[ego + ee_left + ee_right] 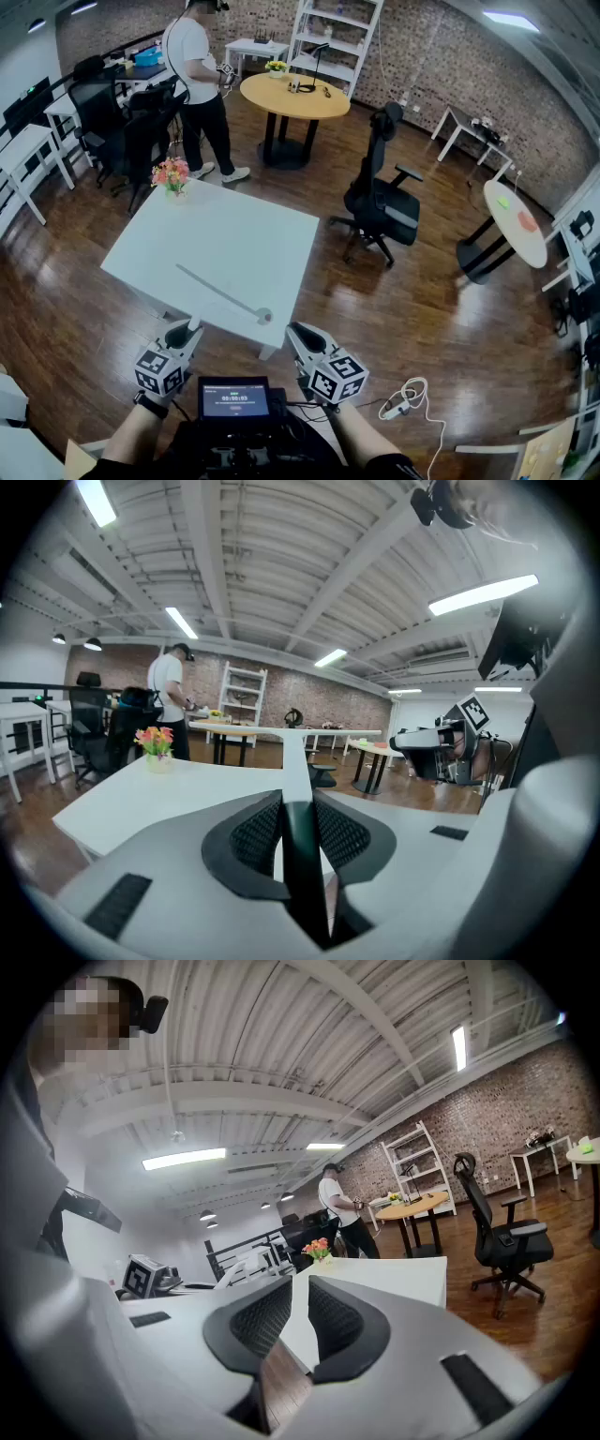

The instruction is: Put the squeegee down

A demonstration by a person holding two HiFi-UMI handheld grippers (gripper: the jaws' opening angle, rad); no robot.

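My left gripper (194, 326) is at the near edge of the white table (234, 225), shut on the dark grip of the squeegee (295, 761). In the left gripper view (298, 808) a white shaft runs forward from the jaws to a long crossbar. The head view shows that bar as a thin pale line (222, 292) over the near part of the table; I cannot tell if it touches. My right gripper (292, 330) hangs beside the table's near corner. Its jaws (300, 1288) leave only a narrow slit, with nothing between them.
A small pot of flowers (171, 175) stands on the table's far left corner. A person (199, 84) stands beyond it beside a round yellow table (293, 94). A black office chair (380, 202) is to the right, and a white cable (405, 398) lies on the wooden floor.
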